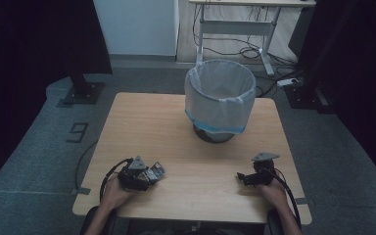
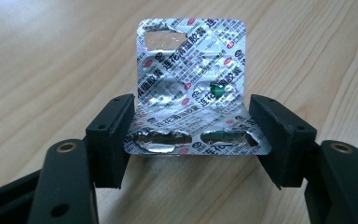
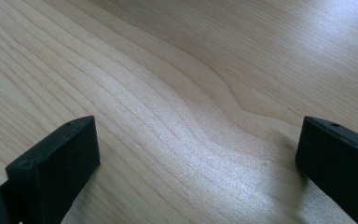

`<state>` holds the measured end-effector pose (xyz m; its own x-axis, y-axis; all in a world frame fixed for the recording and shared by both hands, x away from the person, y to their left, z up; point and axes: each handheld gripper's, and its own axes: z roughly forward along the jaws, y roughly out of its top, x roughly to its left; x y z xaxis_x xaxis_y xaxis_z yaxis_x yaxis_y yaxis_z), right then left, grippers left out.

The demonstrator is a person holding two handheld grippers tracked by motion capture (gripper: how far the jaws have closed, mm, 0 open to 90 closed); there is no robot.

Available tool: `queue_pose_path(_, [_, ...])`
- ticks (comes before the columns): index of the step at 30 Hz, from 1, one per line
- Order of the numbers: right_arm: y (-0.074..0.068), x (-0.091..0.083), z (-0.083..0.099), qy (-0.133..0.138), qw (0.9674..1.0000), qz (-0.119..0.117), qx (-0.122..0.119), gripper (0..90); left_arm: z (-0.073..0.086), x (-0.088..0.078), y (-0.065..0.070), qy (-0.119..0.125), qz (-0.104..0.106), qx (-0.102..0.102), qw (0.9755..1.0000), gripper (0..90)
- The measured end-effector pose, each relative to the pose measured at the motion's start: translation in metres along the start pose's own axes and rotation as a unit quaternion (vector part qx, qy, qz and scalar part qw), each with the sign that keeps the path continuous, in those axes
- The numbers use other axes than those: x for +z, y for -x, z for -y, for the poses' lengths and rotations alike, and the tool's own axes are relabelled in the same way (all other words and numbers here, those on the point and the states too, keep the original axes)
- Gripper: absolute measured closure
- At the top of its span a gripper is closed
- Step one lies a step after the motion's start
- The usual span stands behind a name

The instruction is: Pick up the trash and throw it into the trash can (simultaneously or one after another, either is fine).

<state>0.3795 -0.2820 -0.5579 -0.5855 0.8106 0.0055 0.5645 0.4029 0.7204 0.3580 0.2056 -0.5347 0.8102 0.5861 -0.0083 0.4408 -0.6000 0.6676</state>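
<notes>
A silver foil blister pack with printed red and black marks, several pockets burst open, is bent upward and stands between the jaws of my left gripper. The pads press on its two side edges. From above, that gripper lies at the table's front left with the pack at its tip. My right gripper rests at the front right, pointing left. In its own view this gripper is open over bare wood, nothing between its jaws.
A round bin with a white liner stands on the wooden table at the back centre. Behind the table are a white desk frame, floor cables and a black stand base at the left.
</notes>
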Motion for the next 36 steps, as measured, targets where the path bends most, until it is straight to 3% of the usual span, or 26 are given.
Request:
queue_pose_path(4, [0.000, 0.000, 0.000, 0.000, 1.0000, 0.001, -0.001, 0.0, -0.006, -0.007, -0.001, 0.017, 0.004, -0.007, 0.9998, 33.7])
queue_pose_path(18, [0.000, 0.000, 0.000, 0.000, 1.0000, 0.001, -0.001, 0.0, -0.029, -0.023, -0.011, 0.030, -0.003, -0.005, 0.9995, 33.7])
queue_pose_path(36, [0.000, 0.000, 0.000, 0.000, 1.0000, 0.000, 0.000, 0.0, -0.069, -0.048, -0.026, 0.051, 0.008, -0.017, 0.9985, 33.7])
